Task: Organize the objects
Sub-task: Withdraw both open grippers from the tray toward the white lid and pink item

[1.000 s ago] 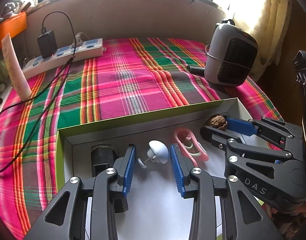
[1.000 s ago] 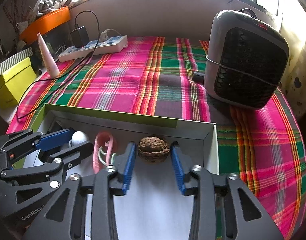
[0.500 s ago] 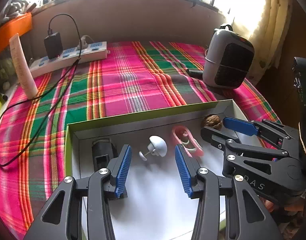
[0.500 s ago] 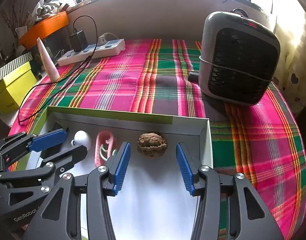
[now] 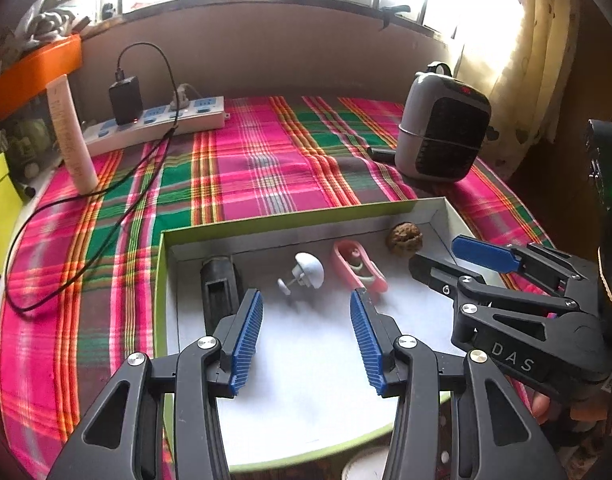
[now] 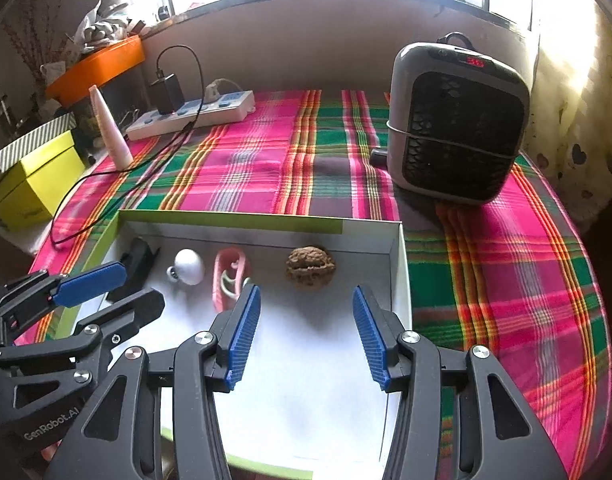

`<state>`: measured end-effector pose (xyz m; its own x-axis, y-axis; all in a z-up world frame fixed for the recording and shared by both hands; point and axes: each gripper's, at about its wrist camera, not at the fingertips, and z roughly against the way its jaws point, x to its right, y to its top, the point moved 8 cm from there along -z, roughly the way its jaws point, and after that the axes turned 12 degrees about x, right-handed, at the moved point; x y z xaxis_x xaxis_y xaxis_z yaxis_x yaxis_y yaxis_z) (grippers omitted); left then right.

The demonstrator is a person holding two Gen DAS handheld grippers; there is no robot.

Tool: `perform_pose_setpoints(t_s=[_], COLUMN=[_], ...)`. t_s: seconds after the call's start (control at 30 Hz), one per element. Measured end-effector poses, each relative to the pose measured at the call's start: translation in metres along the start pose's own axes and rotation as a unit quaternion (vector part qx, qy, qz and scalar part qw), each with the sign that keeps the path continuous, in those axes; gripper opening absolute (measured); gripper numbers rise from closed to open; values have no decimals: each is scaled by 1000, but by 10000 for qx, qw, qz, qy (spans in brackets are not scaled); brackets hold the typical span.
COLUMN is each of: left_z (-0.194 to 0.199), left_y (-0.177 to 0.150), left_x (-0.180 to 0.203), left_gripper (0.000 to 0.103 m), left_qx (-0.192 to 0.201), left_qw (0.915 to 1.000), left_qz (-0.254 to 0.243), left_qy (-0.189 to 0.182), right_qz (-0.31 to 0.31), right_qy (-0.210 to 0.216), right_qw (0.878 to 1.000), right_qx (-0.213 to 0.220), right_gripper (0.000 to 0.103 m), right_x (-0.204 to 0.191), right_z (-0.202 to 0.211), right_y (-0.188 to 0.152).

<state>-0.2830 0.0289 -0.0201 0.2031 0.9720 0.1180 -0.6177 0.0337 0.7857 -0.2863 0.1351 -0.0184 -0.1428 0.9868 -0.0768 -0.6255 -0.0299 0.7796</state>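
While both of my grippers hang over the white floor of the shallow box, neither has hold of anything. My left gripper stands about half open, its blue ribbed pads apart with only bare box floor between them. Just beyond its tips lies the white mushroom-shaped knob, tipped on its side, clear of both pads. To the left of the knob, against the box's left wall, sits a small black block; to the right lies a pink clip, its near end just beside my right-hand pad, though I cannot tell whether they touch.

My right gripper is likewise about half open and empty. The walnut rests just ahead of its tips, near the far wall and towards the right-hand corner of the box, touching neither pad.

So the four things lie in a row along the far side of the box: block, knob, clip, walnut.

The box has a lime-green outside and sits on a pink, green and orange plaid cloth. Farther back on the cloth stand a grey fan heater to the right, a white power strip with a black charger plugged in, and a pale upright tube to the left.
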Motion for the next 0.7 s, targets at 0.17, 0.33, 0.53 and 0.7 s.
perform_pose_setpoints(t_s=[0.17,0.33,0.53,0.7], left_z=[12,24,40,54], left_y=[-4,-9,-14,-18], left_x=[1,1,-1,0], left_gripper=[44,44,44,44], left_qx=[64,102,205,308], left_qw=[10000,9999,9996,9992], left_qz=[-11,32,3,-39], left_qy=[45,82,208,266], right_qz=[-14,14,25,63], right_qy=[10,-1,15,-9], right_qw=[10000,9999,9998,9997], right_qx=[71,114,185,226], right_gripper=[49,49,49,49], right_x=[-4,-9,-15,-19], right_z=[12,25,40,51], right_y=[-3,-9,-16,-22])
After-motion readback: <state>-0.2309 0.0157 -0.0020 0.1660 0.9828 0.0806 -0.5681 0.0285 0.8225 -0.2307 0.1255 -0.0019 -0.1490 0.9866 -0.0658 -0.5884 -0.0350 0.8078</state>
